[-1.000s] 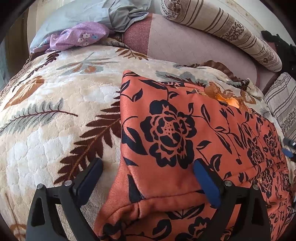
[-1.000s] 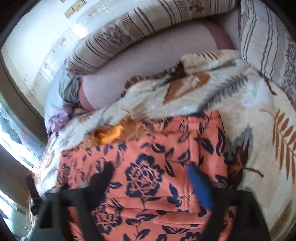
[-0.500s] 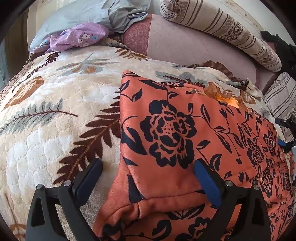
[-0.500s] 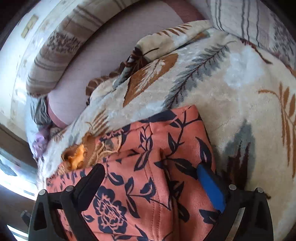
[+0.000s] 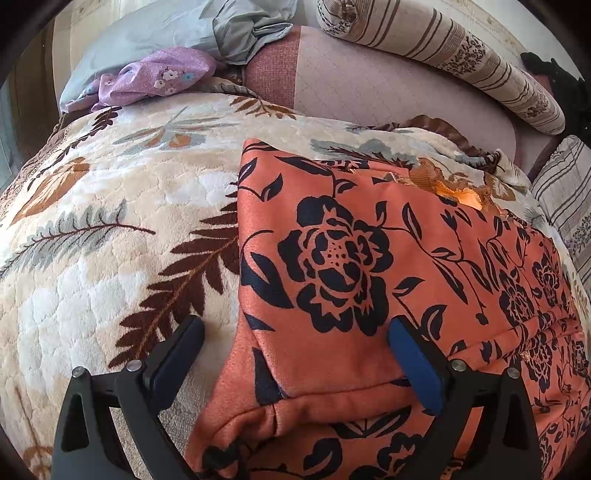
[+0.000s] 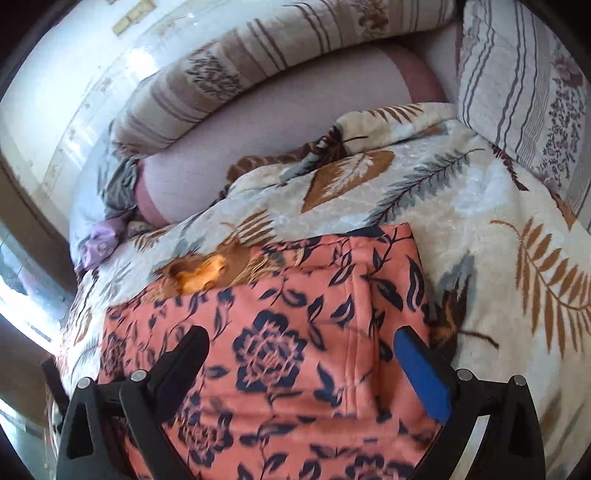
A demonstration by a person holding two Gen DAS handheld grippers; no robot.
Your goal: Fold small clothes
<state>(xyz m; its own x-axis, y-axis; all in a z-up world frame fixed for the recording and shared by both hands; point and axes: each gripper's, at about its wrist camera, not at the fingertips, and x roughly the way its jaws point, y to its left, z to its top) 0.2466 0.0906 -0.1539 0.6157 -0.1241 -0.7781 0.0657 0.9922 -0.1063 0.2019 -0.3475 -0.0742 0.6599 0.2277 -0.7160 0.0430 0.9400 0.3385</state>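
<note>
An orange garment with a dark navy flower print [image 5: 369, 280] lies spread on a cream leaf-patterned blanket [image 5: 110, 229]. Its far edge shows an orange lace neckline [image 5: 458, 188]. My left gripper [image 5: 295, 343] is open and hovers over the garment's near left corner, straddling its left edge. In the right wrist view the same garment [image 6: 280, 354] lies below my right gripper [image 6: 303, 354], which is open over the garment's right side, its blue finger [image 6: 421, 373] near the right edge. Neither gripper holds cloth.
A grey-blue cloth [image 5: 192, 33] and a purple flowered garment [image 5: 155, 77] lie at the far left of the bed. Striped bolster pillows [image 5: 461, 48] and a mauve cushion [image 5: 388, 96] line the back. Another striped pillow [image 6: 524, 81] stands at the right.
The left gripper has stayed still. The right gripper's view swung right over the garment's far right corner, then back toward its middle; both stay open.
</note>
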